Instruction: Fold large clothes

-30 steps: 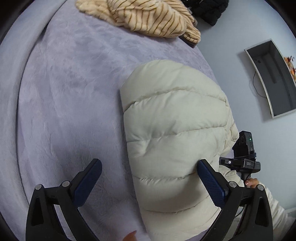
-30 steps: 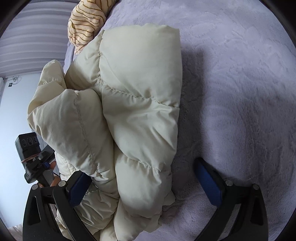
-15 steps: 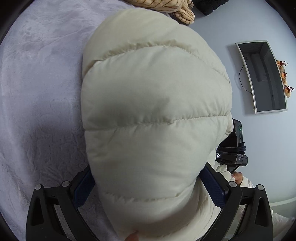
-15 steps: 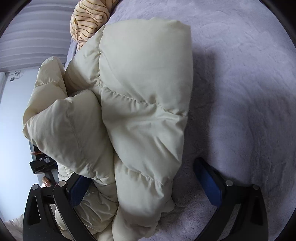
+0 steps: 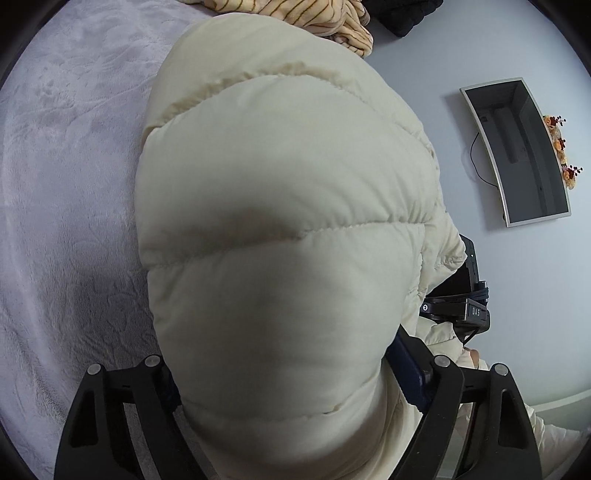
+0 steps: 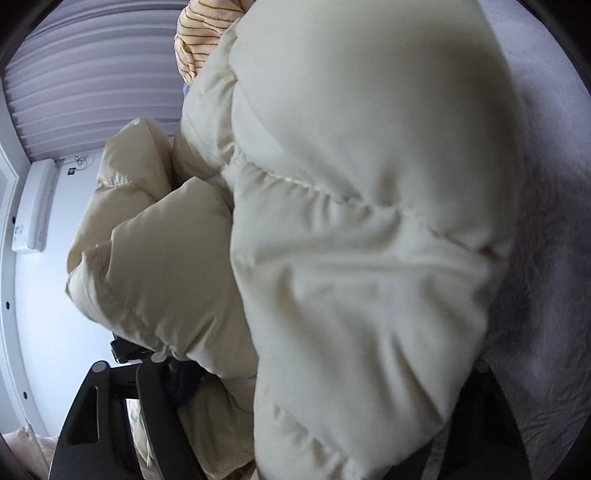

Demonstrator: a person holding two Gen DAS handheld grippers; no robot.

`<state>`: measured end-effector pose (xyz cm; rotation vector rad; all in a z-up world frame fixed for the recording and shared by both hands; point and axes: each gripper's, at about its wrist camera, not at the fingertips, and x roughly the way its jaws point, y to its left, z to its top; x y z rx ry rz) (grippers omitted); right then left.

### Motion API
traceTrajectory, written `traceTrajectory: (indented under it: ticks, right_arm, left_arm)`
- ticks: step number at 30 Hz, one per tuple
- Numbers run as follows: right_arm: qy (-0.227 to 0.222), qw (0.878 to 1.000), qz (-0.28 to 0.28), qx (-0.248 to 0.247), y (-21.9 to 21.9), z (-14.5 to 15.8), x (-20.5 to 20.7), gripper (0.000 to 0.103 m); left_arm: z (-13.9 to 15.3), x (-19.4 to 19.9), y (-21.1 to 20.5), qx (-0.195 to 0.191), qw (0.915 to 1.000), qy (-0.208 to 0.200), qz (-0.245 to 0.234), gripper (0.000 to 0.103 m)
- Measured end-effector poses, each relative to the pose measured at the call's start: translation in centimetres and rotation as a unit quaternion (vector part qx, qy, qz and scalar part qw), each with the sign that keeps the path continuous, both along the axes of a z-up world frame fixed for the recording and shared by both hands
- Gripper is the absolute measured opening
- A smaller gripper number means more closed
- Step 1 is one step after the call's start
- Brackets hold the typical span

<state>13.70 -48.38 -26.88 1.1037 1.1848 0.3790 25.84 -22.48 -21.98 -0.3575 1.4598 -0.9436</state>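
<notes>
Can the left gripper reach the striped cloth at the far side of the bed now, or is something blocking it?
Probably not directly. The cream puffer jacket bulges between the jaws of the left gripper, which are closing around it, and lies between it and the striped cloth. It would have to let go or go around first.

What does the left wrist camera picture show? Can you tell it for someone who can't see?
A puffy cream jacket fills the left gripper, whose jaws are closing on it. It lies on a pale purple blanket, with a striped garment behind.
</notes>
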Motion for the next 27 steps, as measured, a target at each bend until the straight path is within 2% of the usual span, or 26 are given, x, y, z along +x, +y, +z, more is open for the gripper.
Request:
traceTrajectory:
  ticks: [3, 6, 12, 16, 22, 27]
  right_arm:
    - [-0.006, 1.000, 0.002, 0.010, 0.0, 0.5, -0.5, 0.069]
    - [-0.012, 1.000, 0.004, 0.025, 0.5, 1.5, -1.0, 0.068]
    - [-0.025, 0.999, 0.020, 0.023, 2.0, 4.5, -1.7, 0.068]
    - [-0.024, 0.999, 0.033, 0.027, 4.3, 6.3, -2.8, 0.068]
    - [-0.004, 0.997, 0.050, 0.052, 9.3, 6.0, -6.1, 0.068]
    - [0.036, 0.994, 0.064, 0.075, 14.6, 3.0, -10.3, 0.068]
  left_arm:
    - [1.4, -1.0, 0.0, -0.003, 0.9999, -0.010, -0.001, 0.088]
    - [2.8, -1.8, 0.4, -0.013, 0.9998, -0.014, 0.001, 0.088]
    - [6.2, -2.9, 3.1, -0.022, 0.9996, -0.011, 0.012, 0.088]
    - [8.1, -5.2, 6.4, -0.016, 0.9995, -0.010, 0.025, 0.088]
    - [7.7, -10.3, 13.0, 0.014, 0.9986, 0.005, 0.050, 0.088]
    - [5.1, -15.4, 17.6, 0.051, 0.9962, 0.027, 0.066, 0.088]
